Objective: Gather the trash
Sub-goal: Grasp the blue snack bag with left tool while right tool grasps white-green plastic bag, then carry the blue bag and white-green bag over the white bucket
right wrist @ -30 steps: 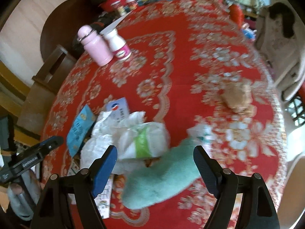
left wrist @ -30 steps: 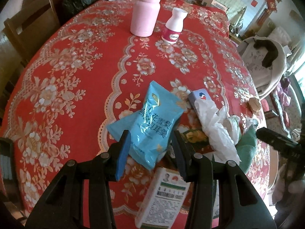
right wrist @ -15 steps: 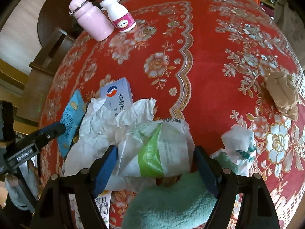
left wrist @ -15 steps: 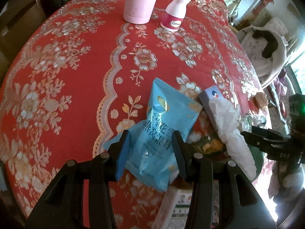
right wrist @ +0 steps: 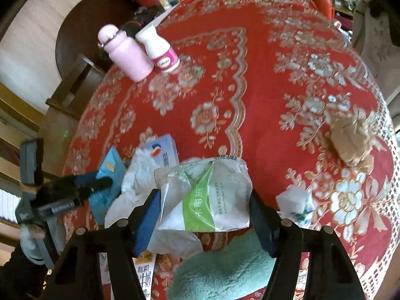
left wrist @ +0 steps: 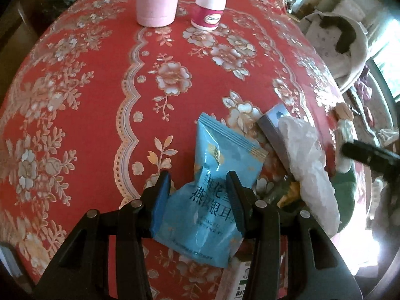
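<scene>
Red floral counter (left wrist: 82, 95), trash heaped at its near edge, both grippers on it at once.

Left gripper (left wrist: 198, 190) straddles the blue snack wrapper (left wrist: 215, 182), jaws narrow; whether its pads press the wrapper cannot be told. Right gripper (right wrist: 203, 215) has just been closing, its jaws now touching both sides of the white-and-green tissue pack (right wrist: 212, 195). Nothing looks collected yet: crumpled white paper (right wrist: 136, 175), a small blue box (right wrist: 162, 150), a teal cloth (right wrist: 225, 272) and a brown wad (right wrist: 352, 142) still lie out; 2 bottles stand well apart.
</scene>
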`<state>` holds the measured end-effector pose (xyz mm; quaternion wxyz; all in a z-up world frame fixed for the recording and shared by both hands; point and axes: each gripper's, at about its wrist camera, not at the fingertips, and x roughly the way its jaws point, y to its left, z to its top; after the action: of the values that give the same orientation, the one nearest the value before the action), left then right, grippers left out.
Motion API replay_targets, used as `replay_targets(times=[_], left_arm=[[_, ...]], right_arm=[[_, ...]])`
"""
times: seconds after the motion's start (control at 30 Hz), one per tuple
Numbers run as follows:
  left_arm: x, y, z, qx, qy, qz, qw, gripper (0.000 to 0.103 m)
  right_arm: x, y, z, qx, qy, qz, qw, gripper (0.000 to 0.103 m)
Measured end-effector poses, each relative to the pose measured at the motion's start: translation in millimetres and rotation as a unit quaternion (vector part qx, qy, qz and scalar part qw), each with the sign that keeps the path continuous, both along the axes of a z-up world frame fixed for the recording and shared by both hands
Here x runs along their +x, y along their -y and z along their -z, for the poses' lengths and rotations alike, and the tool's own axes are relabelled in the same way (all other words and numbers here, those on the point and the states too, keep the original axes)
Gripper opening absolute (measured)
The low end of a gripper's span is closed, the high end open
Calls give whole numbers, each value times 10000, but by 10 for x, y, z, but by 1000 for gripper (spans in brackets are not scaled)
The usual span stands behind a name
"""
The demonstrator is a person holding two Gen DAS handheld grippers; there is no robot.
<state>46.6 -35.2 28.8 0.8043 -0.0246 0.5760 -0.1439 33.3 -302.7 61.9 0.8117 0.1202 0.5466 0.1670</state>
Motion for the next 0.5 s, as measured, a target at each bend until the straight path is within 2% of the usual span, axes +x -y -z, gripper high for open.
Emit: replay_targets(times=[0.03, 0.1, 0.17, 0.33, 0.5], left_arm=[[-16, 8, -5, 32, 13, 28, 10000, 42], [-52, 14, -36, 35, 87, 64, 9999, 22], [-68, 13, -61, 18, 92, 48, 9999, 14], [-91, -141, -157, -213, 58, -349, 9991, 9], [-143, -234, -375, -409, 234, -689, 9965, 8]], right_arm=[[-6, 11, -17, 14, 20, 3, 10000, 67], [-25, 29, -52, 37, 69, 25, 10000, 67], [-40, 45, -79, 65, 87, 43, 9999, 67], [-99, 66, -123, 81, 142, 44, 9999, 67], [-189, 132, -190, 125, 232, 75, 9996, 67]])
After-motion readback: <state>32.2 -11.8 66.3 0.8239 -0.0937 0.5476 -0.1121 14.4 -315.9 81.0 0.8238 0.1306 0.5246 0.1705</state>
